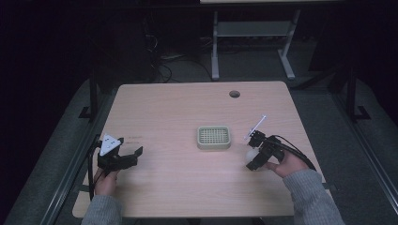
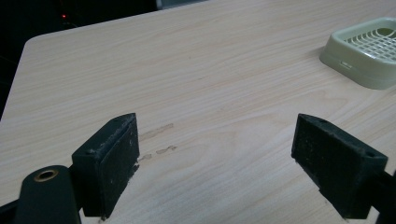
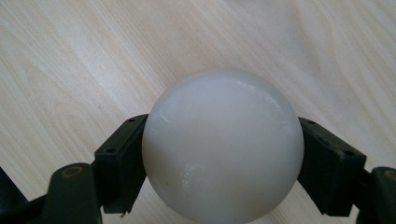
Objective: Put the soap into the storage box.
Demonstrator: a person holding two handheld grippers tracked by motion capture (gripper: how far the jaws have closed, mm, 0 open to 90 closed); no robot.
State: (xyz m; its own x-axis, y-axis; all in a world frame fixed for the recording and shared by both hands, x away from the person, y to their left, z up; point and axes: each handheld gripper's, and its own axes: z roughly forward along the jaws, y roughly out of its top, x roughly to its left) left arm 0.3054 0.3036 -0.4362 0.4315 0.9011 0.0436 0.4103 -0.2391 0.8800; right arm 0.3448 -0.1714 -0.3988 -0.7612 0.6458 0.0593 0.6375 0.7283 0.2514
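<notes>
A pale wood bench (image 1: 178,187) carries a green slotted tray (image 1: 214,137) just right of centre.

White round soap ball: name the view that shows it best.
The right gripper view: the white round soap ball sits large between the jaws. The high view shows a small pale patch; the left gripper view adds nothing on it.

Bare light wooden tabletop (image 1: 173,183) all round; lone obstacle at centre, a pale green slotted plastic tray (image 1: 214,137).
</notes>
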